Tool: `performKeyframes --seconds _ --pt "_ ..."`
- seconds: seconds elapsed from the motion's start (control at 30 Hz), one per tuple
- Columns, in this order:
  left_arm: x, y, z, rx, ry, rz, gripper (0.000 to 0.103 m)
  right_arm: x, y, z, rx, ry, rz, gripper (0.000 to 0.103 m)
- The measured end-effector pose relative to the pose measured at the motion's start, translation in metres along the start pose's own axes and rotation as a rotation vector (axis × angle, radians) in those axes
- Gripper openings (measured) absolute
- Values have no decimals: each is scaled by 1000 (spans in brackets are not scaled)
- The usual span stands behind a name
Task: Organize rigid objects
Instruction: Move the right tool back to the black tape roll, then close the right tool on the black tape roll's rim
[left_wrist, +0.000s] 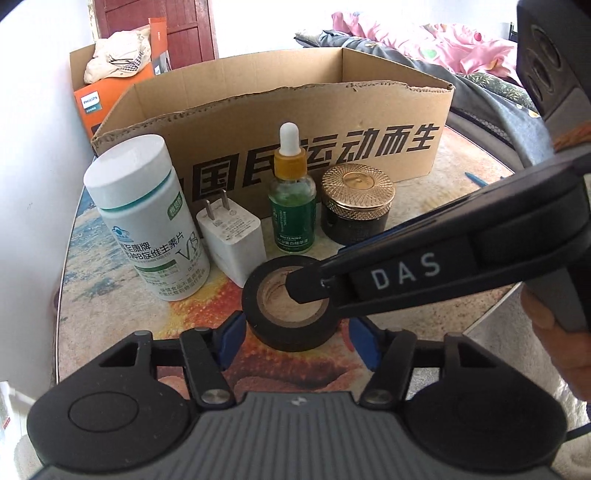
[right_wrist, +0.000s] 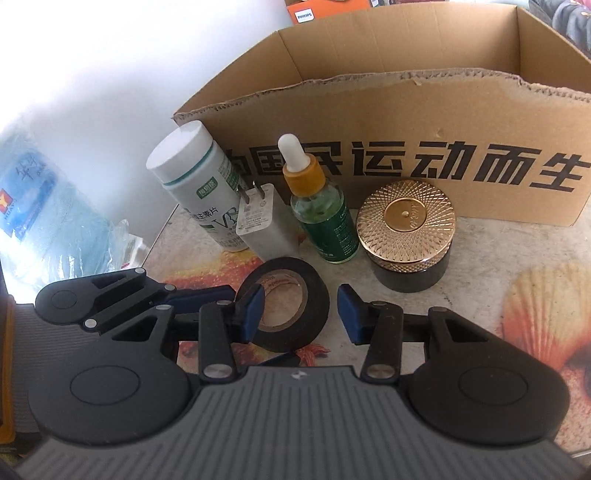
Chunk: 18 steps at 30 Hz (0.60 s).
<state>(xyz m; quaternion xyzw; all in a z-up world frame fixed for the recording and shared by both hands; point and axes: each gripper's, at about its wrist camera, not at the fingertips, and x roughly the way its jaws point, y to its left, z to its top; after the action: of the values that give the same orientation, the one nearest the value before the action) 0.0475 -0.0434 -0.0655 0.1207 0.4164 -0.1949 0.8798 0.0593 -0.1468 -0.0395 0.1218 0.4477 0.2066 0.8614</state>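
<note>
A black tape roll (left_wrist: 258, 321) (right_wrist: 317, 295) lies flat on the printed tabletop (left_wrist: 424, 332). My left gripper (left_wrist: 297, 332) straddles it, its blue pads (left_wrist: 232, 339) against the roll's outer sides; its fingers (right_wrist: 218, 295) also show in the right wrist view. My right gripper (right_wrist: 301, 314) (left_wrist: 321, 301) comes from the right, one finger in the roll's hole, the other just outside the rim with a small gap. Behind stand a white vitamin bottle (left_wrist: 147, 221) (right_wrist: 199, 184), white charger (left_wrist: 232, 240) (right_wrist: 262, 225), green dropper bottle (left_wrist: 291, 199) (right_wrist: 317, 206) and gold-lidded jar (left_wrist: 356, 203) (right_wrist: 406, 236).
An open cardboard box (left_wrist: 295, 110) (right_wrist: 406, 110) stands right behind the row. An orange Philips box (left_wrist: 92, 107) sits at the back left by the white wall, bedding (left_wrist: 424, 44) at the back right. Plastic-wrapped packs (right_wrist: 44, 206) lie off the table's left edge. A hand (left_wrist: 554, 332) holds the right gripper.
</note>
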Motion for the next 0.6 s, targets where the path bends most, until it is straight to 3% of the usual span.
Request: performKeyframes --seconds 0.13,0.6 --pt "-1 -1 -1 0 -7 -3 59 0 0 -2 -9 4 -4 30" --pt "-12 -36 -4 80 -16 -89 59 -37 -21 -34 73 10 -34 30"
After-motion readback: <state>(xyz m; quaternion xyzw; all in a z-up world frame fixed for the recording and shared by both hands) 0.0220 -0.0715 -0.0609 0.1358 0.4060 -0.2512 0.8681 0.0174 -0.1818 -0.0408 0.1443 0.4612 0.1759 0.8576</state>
